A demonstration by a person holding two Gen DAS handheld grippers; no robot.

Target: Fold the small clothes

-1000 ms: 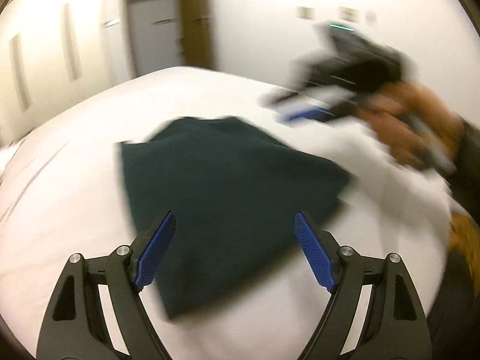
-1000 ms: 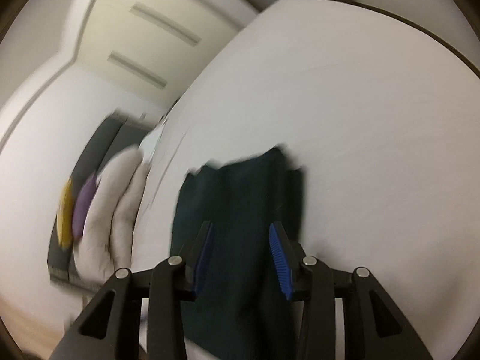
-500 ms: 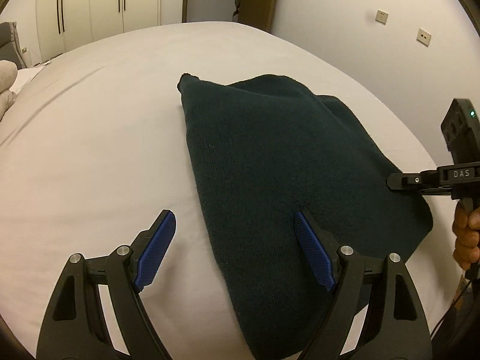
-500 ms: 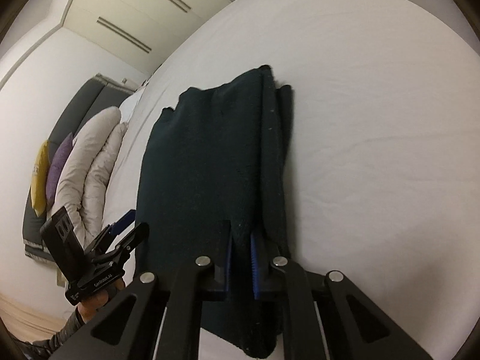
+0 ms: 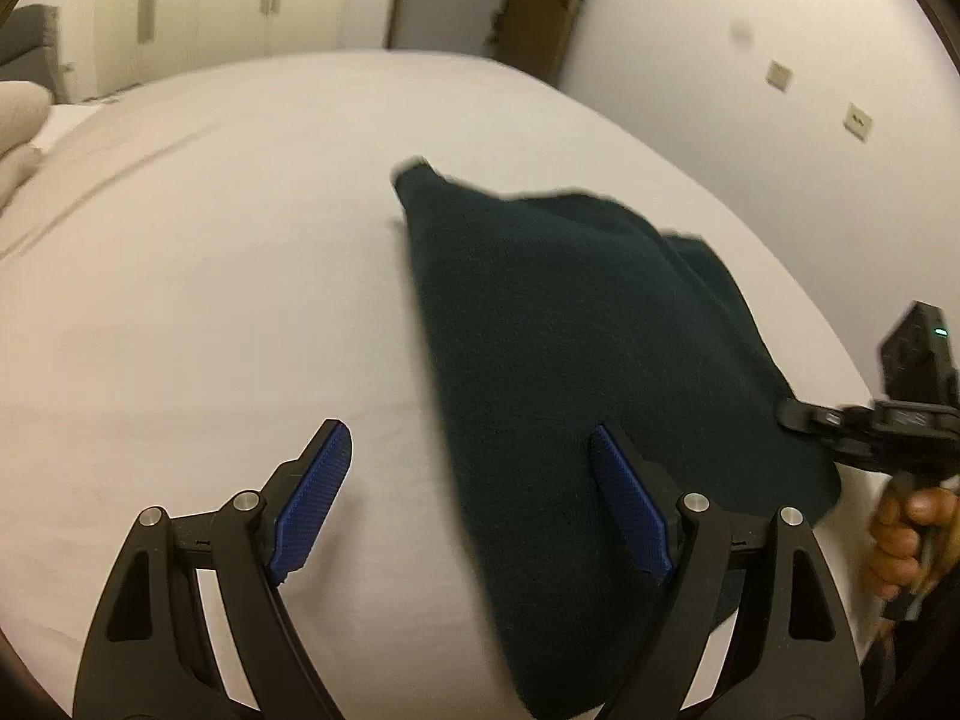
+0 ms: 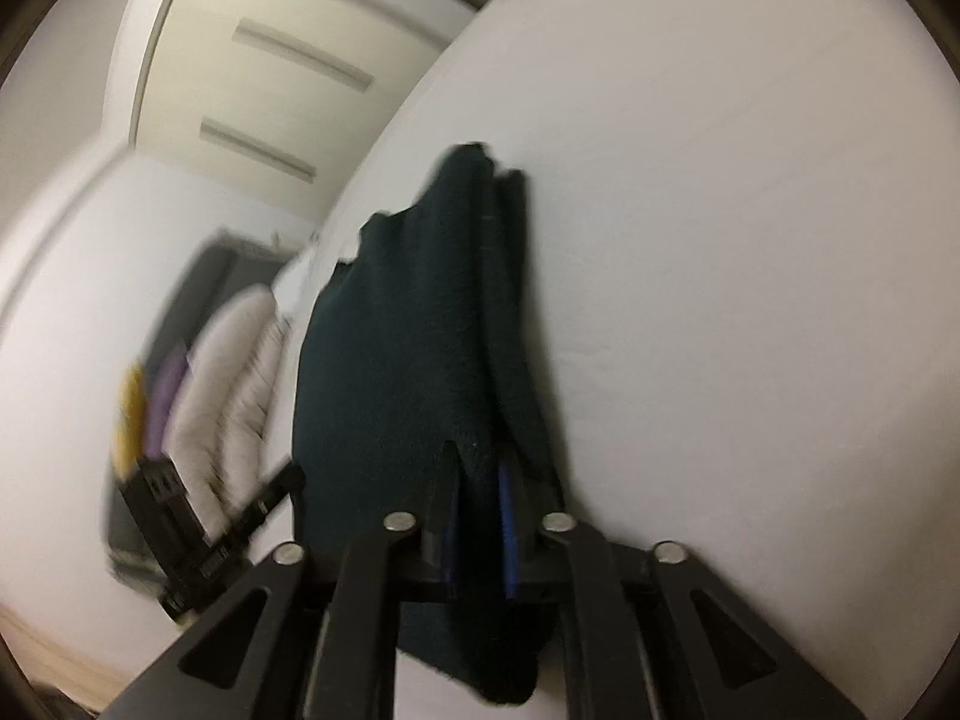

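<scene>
A dark green knitted garment (image 5: 570, 330) lies folded in layers on the white bed (image 5: 210, 270). My left gripper (image 5: 468, 429) hovers open over its near left edge, with one finger above the sheet and the other above the cloth. My right gripper (image 6: 480, 480) has a thick fold of the garment (image 6: 408, 360) between its blue pads at the garment's edge. Its jaws are opening, and cloth still fills the narrow gap. In the left wrist view the right gripper (image 5: 798, 417) meets the garment's right edge, with a hand (image 5: 906, 534) on its grip.
Pillows (image 6: 234, 372), white, purple and yellow, lean at the head of the bed against a dark headboard. Wardrobe doors (image 5: 210, 0) and a wooden door frame (image 5: 540, 0) stand beyond the bed. A wall with sockets (image 5: 858, 120) runs along the right.
The right gripper came down from the air to the garment's edge and closed on a fold. The left gripper swung left so its jaws now straddle the garment's left edge.
</scene>
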